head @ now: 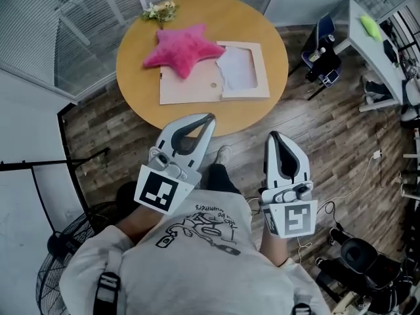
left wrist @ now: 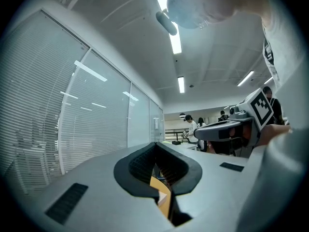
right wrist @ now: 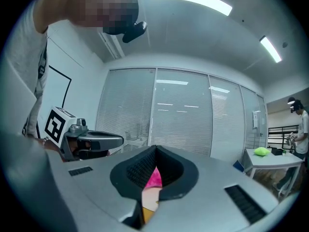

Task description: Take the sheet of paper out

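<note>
A round wooden table (head: 266,100) carries a flat wooden tray (head: 190,92). The sheet of paper (head: 239,67) lies white and a little crumpled in the tray's framed right half. A pink star cushion (head: 180,48) rests partly over the tray's left half, and a small bunch of flowers (head: 159,10) sits at the table's far edge. The left gripper (head: 207,119) and the right gripper (head: 273,136) hang over the floor, short of the table's near edge and well apart from the paper. Both point towards the table, each with its jaws together and nothing between them
</note>
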### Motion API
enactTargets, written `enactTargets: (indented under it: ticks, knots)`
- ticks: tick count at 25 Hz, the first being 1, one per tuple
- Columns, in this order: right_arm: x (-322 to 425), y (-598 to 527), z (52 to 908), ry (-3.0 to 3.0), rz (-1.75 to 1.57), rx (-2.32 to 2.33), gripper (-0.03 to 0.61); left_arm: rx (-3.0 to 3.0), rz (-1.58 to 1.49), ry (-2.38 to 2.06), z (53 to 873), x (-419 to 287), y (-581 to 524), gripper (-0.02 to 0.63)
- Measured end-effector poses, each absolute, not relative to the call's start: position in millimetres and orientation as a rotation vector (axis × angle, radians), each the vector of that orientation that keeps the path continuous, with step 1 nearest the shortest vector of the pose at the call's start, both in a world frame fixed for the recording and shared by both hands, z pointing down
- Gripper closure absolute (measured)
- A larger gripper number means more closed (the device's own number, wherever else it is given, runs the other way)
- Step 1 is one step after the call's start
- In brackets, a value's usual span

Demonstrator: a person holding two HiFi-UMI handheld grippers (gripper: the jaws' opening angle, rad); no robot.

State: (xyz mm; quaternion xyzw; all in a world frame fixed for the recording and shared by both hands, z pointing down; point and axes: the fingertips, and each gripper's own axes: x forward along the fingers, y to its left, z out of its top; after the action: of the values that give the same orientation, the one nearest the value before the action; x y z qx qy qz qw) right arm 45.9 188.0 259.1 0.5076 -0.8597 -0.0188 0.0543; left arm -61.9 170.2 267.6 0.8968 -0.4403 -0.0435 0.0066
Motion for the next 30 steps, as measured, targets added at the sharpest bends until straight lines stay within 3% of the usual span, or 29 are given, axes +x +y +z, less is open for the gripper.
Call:
enactTargets:
  ticks: [30]
  knots:
    - [152.3, 15.8, 278.7, -2.666, 0.002, 1.46, 0.571, 2.805, -0.058, -1.422, 270.5, 45.1, 5.9, 0.594]
